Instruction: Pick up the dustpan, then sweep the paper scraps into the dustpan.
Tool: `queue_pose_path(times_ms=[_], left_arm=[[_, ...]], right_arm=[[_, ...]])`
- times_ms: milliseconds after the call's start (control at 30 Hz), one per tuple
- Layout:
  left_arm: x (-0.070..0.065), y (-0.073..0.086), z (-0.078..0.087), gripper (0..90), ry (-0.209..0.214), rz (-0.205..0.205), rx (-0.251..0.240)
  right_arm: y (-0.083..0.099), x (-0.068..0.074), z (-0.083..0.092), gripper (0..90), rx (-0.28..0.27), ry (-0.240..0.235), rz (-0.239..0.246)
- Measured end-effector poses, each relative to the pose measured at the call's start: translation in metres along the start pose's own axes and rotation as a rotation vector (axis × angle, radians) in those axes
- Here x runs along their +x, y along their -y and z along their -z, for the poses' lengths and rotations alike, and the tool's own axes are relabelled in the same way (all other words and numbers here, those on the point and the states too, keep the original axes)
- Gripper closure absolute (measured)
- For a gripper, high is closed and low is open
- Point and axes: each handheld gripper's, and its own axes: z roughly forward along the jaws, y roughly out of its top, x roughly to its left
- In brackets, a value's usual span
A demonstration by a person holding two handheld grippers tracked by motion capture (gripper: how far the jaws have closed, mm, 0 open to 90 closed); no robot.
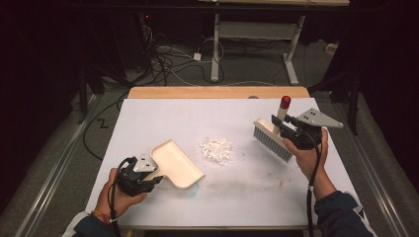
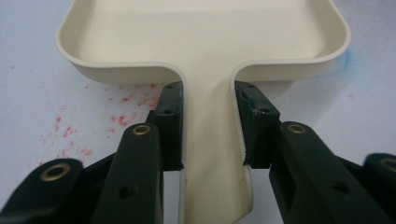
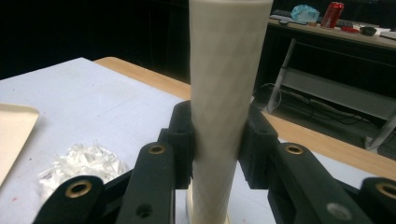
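A cream dustpan lay flat on the white table, its handle toward the person, its open mouth facing a small heap of white shreds just beside it. Beyond the heap, a cream hand brush with grey bristles and a red-tipped handle stood tilted.

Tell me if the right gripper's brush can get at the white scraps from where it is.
Probably yes: the right gripper holds the brush just beside the scraps, with bare table between.

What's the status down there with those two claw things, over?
Left gripper shut on dustpan handle. Right gripper shut on brush handle. White scraps piled between them on the table. Nothing in the way.
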Motion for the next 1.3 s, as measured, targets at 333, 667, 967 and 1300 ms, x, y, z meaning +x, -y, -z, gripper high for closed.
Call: queue_pose_path(times_ms=[333, 667, 967, 1300], left_arm=[[0.003, -0.002, -0.002, 63.7, 0.019, 0.018, -0.006], [-0.001, -0.007, -0.004, 63.7, 0.039, 0.003, -0.001], [-0.003, -0.014, -0.010, 63.6, 0.052, -0.013, 0.006], [-0.005, -0.016, -0.018, 63.6, 0.065, 0.013, 0.003]], right_arm=[[-0.012, 0.012, -0.018, 70.6, -0.001, -0.019, 0.023], [-0.020, 0.025, -0.041, 70.6, -0.020, -0.020, 0.031], [-0.021, 0.038, -0.085, 70.6, -0.021, -0.006, 0.022], [-0.017, 0.065, -0.101, 70.7, -0.054, -0.009, 0.060]])
